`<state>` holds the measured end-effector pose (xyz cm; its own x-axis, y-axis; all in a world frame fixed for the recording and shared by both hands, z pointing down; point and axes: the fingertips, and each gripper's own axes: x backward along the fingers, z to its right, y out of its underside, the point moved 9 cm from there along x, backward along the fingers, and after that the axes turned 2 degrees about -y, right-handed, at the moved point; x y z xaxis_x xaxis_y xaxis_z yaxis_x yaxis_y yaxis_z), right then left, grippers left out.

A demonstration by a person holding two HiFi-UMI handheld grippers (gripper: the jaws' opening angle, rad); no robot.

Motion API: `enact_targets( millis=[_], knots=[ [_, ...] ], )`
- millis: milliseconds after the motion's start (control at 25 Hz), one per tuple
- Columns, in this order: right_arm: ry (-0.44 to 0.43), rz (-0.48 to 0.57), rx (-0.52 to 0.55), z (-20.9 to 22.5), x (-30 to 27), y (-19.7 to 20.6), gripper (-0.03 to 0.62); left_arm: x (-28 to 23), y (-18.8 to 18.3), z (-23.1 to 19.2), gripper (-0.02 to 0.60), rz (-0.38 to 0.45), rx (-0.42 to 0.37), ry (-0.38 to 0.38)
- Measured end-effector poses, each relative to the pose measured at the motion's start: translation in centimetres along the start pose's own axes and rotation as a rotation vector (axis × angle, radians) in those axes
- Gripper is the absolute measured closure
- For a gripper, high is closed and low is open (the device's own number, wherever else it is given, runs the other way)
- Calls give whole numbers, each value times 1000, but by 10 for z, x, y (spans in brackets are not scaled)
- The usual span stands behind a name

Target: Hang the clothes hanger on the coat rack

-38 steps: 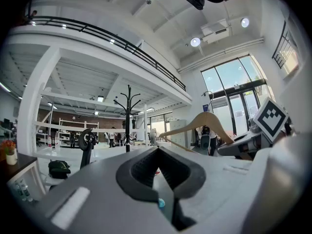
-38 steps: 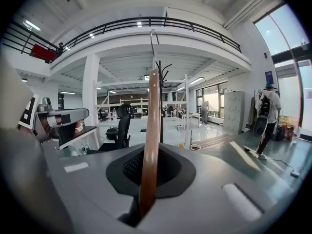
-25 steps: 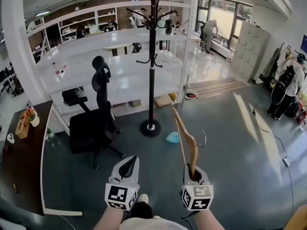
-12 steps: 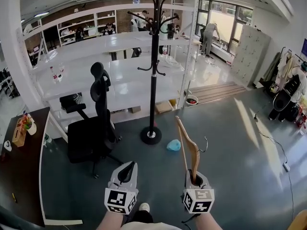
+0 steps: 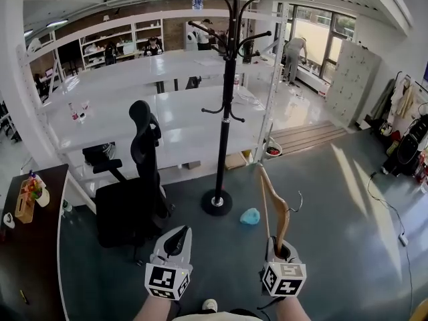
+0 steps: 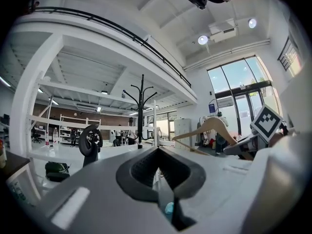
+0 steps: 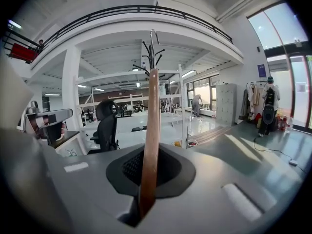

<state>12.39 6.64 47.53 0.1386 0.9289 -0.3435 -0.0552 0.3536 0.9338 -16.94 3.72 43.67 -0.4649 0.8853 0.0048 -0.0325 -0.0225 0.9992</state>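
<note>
A wooden clothes hanger [image 5: 274,202] with a metal hook stands upright from my right gripper [image 5: 281,251], which is shut on its lower end. In the right gripper view the hanger [image 7: 150,130] runs straight up between the jaws. The black coat rack [image 5: 225,112] stands ahead on a round base, its hooks high at the top; the hanger is still well short of it. The rack [image 6: 141,111] shows small in the left gripper view, and the hanger [image 6: 209,128] to its right. My left gripper [image 5: 175,241] is shut and holds nothing.
A black office chair [image 5: 134,192] stands left of the rack. White shelving [image 5: 154,105] runs behind it. A light blue object [image 5: 250,216] lies on the grey floor by the rack's base. A dark desk [image 5: 27,246] is at the far left. People stand far back.
The view has shifted forward and left: the coat rack now appears further right and its base lower in view. Both grippers keep their poses, the right one holding the hanger.
</note>
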Motion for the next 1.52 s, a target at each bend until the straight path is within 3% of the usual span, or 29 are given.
enact_targets(
  millis=[560, 1120, 1520],
  knots=[
    [6, -26, -41, 22, -109, -31, 566, -88, 22, -58, 581, -34, 23, -35],
    [-63, -23, -19, 114, -263, -89, 566, -259, 19, -63, 581, -6, -8, -90],
    [-95, -26, 21, 133, -332, -122, 566, -317, 22, -78, 581, -23, -34, -107]
  ],
)
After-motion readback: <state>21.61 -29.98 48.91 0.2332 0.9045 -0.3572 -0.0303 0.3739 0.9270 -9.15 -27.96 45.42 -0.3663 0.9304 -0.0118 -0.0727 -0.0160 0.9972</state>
